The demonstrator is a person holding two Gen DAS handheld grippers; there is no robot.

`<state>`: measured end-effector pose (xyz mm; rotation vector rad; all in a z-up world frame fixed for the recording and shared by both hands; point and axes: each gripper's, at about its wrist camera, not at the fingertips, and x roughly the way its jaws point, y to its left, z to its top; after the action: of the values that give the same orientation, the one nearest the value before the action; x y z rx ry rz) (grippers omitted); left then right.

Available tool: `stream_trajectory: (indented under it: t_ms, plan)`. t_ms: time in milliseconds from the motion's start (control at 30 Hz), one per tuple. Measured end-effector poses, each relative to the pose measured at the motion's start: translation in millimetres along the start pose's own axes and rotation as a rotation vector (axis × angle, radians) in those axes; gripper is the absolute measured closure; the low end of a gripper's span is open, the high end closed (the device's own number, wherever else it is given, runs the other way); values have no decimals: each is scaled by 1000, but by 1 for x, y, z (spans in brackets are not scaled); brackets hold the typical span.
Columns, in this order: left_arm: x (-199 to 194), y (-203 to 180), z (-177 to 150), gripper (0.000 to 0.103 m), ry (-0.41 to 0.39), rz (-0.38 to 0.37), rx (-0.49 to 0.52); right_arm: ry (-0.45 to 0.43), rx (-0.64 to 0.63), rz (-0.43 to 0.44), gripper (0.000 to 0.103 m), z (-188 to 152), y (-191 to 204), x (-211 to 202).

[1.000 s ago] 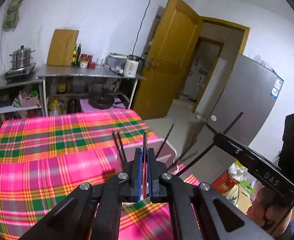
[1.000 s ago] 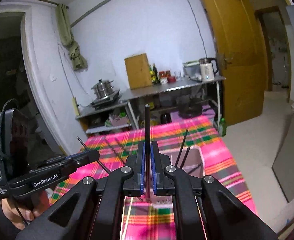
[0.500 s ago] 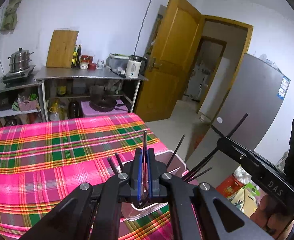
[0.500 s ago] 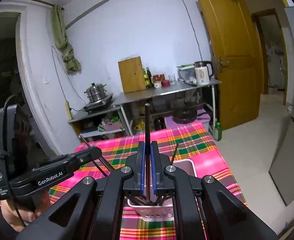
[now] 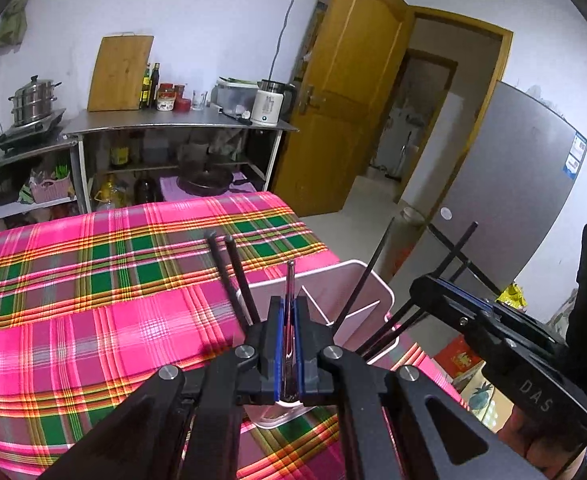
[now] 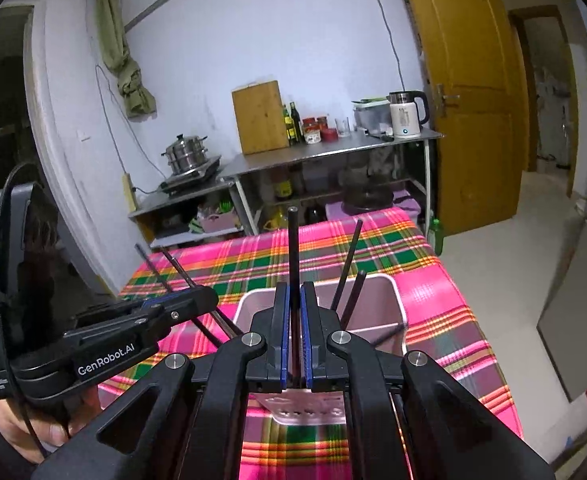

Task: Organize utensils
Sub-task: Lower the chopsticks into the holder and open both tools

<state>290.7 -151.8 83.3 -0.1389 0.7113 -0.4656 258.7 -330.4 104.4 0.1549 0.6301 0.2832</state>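
Note:
A pale pink utensil holder [image 5: 335,294] stands near the right edge of the table with the pink plaid cloth [image 5: 93,320]. Several black chopsticks [image 5: 229,276] lean out of it. My left gripper [image 5: 289,305] is shut on a thin upright chopstick [image 5: 290,280] just over the holder's near wall. My right gripper [image 6: 295,290] is shut on a black chopstick [image 6: 292,248] above the holder [image 6: 377,300]. Each view shows the other gripper beside the holder: the right one [image 5: 445,300] and the left one [image 6: 191,304], held in a hand.
Behind the table, a steel shelf [image 5: 181,122] carries a white kettle [image 5: 267,108], a wooden cutting board [image 5: 119,74], bottles and a steamer pot [image 5: 33,100]. A yellow door [image 5: 349,100] stands open, and a grey fridge [image 5: 505,184] is to the right of the table's edge.
Both grippers have sunk toward the holder with their chopsticks still clamped. The holder now sits right under both sets of fingers, and more of it shows.

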Motion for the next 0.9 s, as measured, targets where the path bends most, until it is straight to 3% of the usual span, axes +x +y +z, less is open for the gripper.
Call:
stream_trajectory:
  t_ms: [267, 467, 900]
  plan:
    - [-6, 0, -2, 96, -5, 5, 1, 21, 6, -8, 97, -2, -3, 0]
    - [-27, -5, 0, 93, -45, 7, 13, -8, -13, -32, 87, 3, 1, -12]
    - [-66, -3, -8, 93, -88, 10, 0, -32, -11, -44, 86, -1, 8, -38]
